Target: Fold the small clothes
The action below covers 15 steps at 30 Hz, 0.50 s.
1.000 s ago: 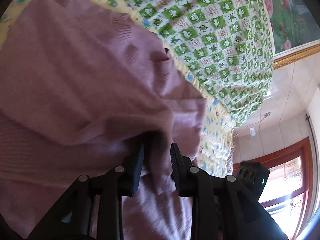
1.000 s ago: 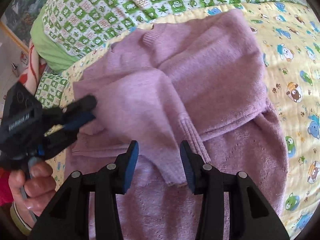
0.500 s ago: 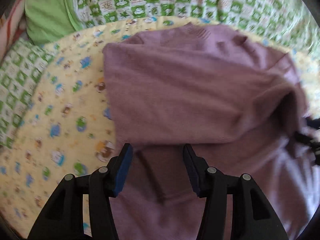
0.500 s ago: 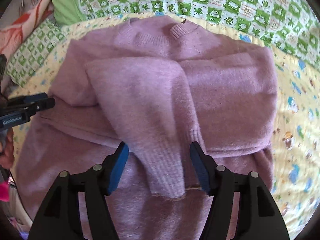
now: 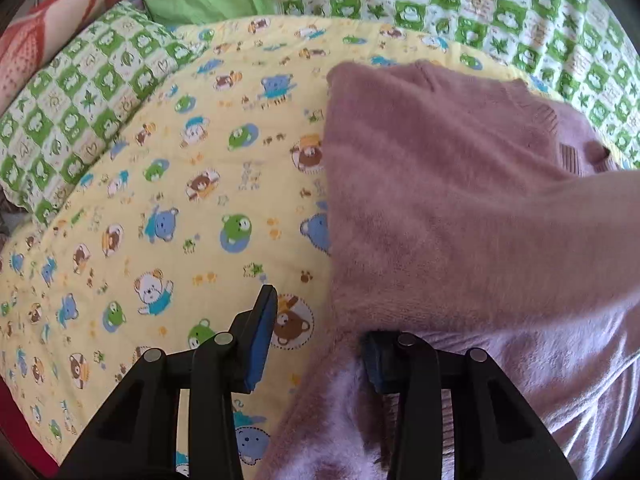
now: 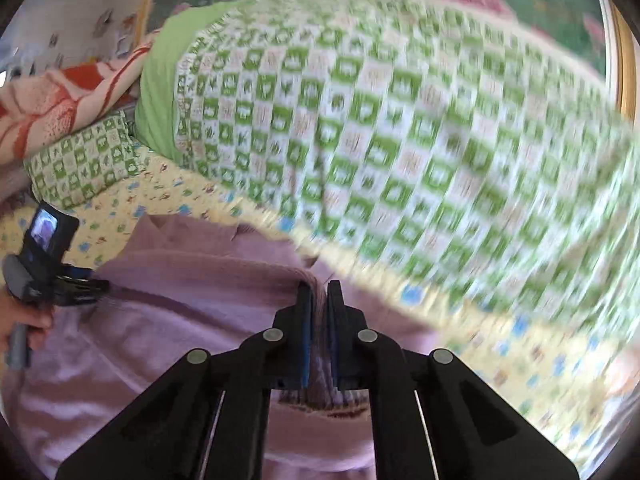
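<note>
Both tools worked on one mauve knitted sweater (image 5: pixel 460 208) that lay on a bed. In the right wrist view, the right tool (image 6: pixel 319 300) sat at lower centre with its jaws pressed together on a gathered ridge of the sweater's fabric (image 6: pixel 208 300), which stretched off toward the left of the frame as a taut fold. In the left wrist view, the left tool (image 5: pixel 320 336) stood at the bottom of the frame with its jaws closing; its blue-padded left finger hung clear over the yellow cartoon-bear sheet (image 5: pixel 168 200), while its right finger was tucked beneath the sweater's folded edge, so fabric lay between the jaws without being pinched yet. The sweater looked soft and fuzzy, filling the right half of that view, with a ribbed cuff or collar (image 5: pixel 568 156) showing at the upper right and a straight folded edge running down the middle of the frame. Beyond it, a green-and-white checked quilt (image 5: pixel 460 8) crossed the top, and a matching pillow (image 5: pixel 88 100) sat at the upper left. At the left edge of the right wrist view, a hand (image 6: pixel 24 320) gripped the other tool's handle.
</note>
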Motion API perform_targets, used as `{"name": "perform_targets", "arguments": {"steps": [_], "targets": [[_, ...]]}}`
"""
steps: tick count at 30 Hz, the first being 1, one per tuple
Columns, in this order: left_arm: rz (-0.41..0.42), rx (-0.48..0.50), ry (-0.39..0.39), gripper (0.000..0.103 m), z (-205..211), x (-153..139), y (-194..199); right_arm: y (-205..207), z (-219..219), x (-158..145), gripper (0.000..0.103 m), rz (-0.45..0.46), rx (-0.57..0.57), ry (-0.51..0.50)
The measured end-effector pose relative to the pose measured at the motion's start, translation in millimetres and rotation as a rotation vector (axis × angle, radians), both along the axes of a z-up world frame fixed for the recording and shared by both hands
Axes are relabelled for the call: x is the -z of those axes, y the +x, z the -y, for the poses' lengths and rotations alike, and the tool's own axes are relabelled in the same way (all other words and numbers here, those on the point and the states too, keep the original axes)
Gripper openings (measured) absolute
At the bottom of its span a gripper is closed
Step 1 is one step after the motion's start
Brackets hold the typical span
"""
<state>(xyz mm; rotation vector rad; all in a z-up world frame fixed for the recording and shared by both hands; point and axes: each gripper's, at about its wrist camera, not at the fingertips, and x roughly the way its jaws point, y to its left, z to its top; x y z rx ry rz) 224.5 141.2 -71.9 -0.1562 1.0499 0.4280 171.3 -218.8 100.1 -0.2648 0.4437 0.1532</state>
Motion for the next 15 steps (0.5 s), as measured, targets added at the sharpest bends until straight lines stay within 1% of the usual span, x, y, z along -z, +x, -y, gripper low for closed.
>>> {"name": "perform_targets", "arguments": {"steps": [1,2,3,5,7,8,10,11,13,14,15], "targets": [[-0.003,-0.001,-0.008,0.038,-2,2,0,2,0,5,0.008,0.000,-0.009,-0.049],[-0.003,-0.007,-0.014,0.038,-3,4,-1,4,1,17,0.008,-0.018,-0.019,-0.100],[0.000,-0.014,-0.020,0.038,-4,6,-4,6,2,30,0.008,-0.038,-0.023,-0.129],[0.008,-0.032,-0.042,0.038,-5,7,-7,10,8,67,0.008,-0.137,-0.029,-0.162],[0.014,-0.048,-0.062,0.038,-8,8,-8,10,15,96,0.008,-0.220,-0.023,-0.173],[0.015,-0.054,-0.071,0.038,-9,9,-8,8,19,107,0.008,-0.248,-0.022,-0.169],[0.021,-0.070,-0.093,0.038,-14,10,-9,1,25,124,0.008,-0.309,-0.027,-0.113],[0.025,-0.079,-0.108,0.039,-16,10,-9,-1,25,131,0.008,-0.331,-0.026,-0.104],[0.035,-0.095,-0.141,0.040,-22,11,-11,-6,25,139,0.008,-0.351,-0.027,-0.104],[0.037,-0.098,-0.151,0.040,-27,13,-10,-7,28,142,0.008,-0.370,-0.026,-0.083],[0.039,-0.097,-0.161,0.040,-30,13,-10,-8,32,144,0.008,-0.391,-0.021,-0.040]]}}
